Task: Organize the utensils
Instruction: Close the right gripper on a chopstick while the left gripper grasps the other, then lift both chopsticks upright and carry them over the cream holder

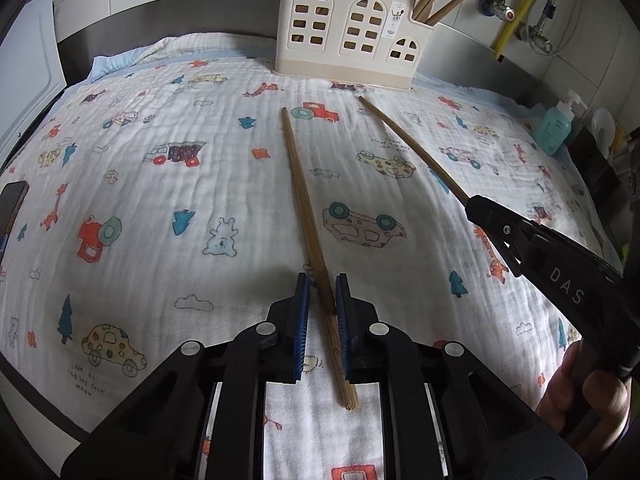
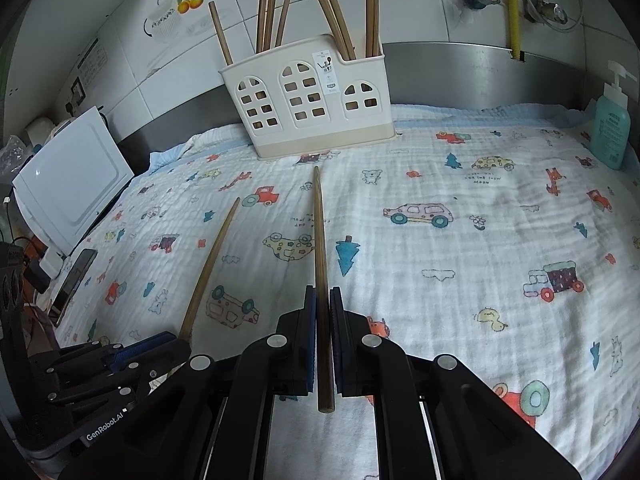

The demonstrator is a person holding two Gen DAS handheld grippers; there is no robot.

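Chopsticks, two of them left out on the cartoon-print cloth in front of the cream holder, tips pointing at it. Right tongs are clamped narrow on the one nearer the holder's middle, gripping close to its thick butt end. Left tongs have pinched in on the other chopstick, again near the butt, and it looks like it's lying on the cloth.

My take: check the left grip is square before lifting, since a long stick held at the end will swing. Lift, tip it upright, then drop it tip-first into a holder slot without knocking the sticks already in there.
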